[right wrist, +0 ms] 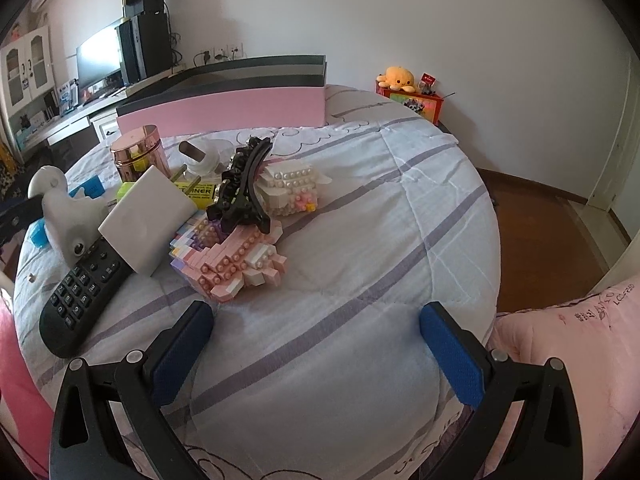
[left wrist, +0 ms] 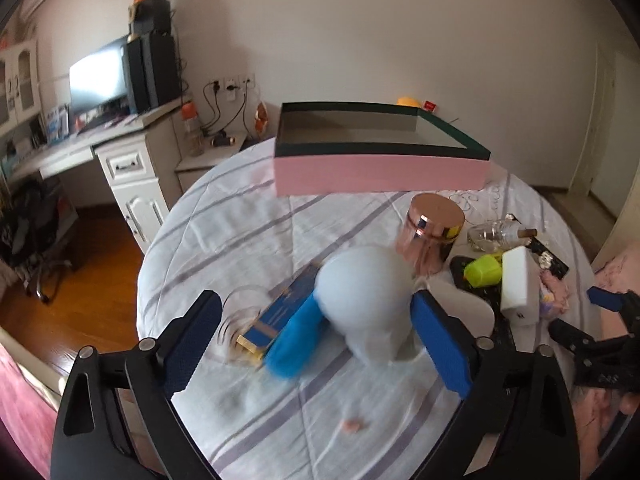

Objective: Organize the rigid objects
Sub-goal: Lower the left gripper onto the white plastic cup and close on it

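Observation:
A pink box with a dark green rim (left wrist: 380,170) stands open at the far side of the bed; it also shows in the right wrist view (right wrist: 224,108). My left gripper (left wrist: 316,340) is open, its fingers on either side of a pale blue-white figurine (left wrist: 366,300) and a blue object (left wrist: 294,340) that lie blurred on the sheet. A blue and gold box (left wrist: 276,316) and a clear glass (left wrist: 236,312) lie just left of them. My right gripper (right wrist: 316,356) is open and empty over bare sheet, just in front of a pink brick model (right wrist: 236,260).
A rose-gold jar (left wrist: 434,228), a small glass bottle (left wrist: 492,234), a green cup (left wrist: 484,270) and a white block (left wrist: 520,284) lie right of the figurine. A remote (right wrist: 80,292), a black hair clip (right wrist: 244,188) and a white brick model (right wrist: 292,188) show in the right wrist view.

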Demonstrator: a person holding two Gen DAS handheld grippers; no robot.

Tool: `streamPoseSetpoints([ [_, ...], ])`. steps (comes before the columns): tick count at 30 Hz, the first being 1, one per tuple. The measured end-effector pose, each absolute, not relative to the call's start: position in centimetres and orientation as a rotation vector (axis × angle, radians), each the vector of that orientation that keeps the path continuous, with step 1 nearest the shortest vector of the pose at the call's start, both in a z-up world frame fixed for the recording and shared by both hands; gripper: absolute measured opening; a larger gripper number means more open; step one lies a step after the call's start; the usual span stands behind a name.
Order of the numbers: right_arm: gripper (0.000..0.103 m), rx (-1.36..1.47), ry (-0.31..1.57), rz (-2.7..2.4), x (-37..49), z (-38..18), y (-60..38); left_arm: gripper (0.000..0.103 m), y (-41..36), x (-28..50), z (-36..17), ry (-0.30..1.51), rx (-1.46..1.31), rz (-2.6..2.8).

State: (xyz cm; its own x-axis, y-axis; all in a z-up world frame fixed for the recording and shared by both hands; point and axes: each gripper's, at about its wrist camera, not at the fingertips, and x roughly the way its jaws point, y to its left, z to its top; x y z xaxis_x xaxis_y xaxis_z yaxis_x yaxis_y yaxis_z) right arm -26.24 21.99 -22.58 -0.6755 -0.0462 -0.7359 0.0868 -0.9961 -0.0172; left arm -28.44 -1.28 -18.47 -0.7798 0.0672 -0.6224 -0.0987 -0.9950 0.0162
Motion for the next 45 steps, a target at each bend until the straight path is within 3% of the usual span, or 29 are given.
streamPoseSetpoints([
  [4,0.103,1.256,0.089,-2.787,-26.7,-22.5,22.0,0.069,-0.6,-30.1,-18.6,0.059,-1.039,2.826],
  [7,0.103,1.267,0.092,-2.78,-26.8,-22.5,22.0,0.062,0.2,-30.6,-18.5,0.084,-1.038,2.814],
  [11,0.103,1.271,0.101,-2.776,-27.0,-22.5,21.8,0.043,1.1,-31.0,-18.8,0.089,-1.051,2.761],
  [21,0.103,1.295,0.119,-2.769,-27.4,-22.4,21.6,0.04,1.9,-31.0,-18.6,0.148,-1.033,2.804],
  [25,0.103,1.297,0.12,-2.772,-27.4,-22.3,21.6,0.021,2.3,-30.8,-18.1,0.186,-1.004,2.827],
  [35,0.103,1.305,0.131,-2.763,-27.5,-22.2,21.2,0.025,2.2,-31.3,-18.2,0.204,-1.019,2.822],
  [39,0.103,1.308,0.129,-2.76,-27.6,-22.3,21.3,0.037,2.3,-31.8,-18.6,0.192,-1.042,2.821],
  [43,0.103,1.315,0.127,-2.752,-27.6,-22.3,21.3,0.058,0.9,-32.3,-18.7,0.065,-1.102,2.801],
  [45,0.103,1.314,0.126,-2.749,-27.6,-22.3,21.4,0.06,-0.3,-31.7,-18.5,0.001,-1.087,2.79],
])
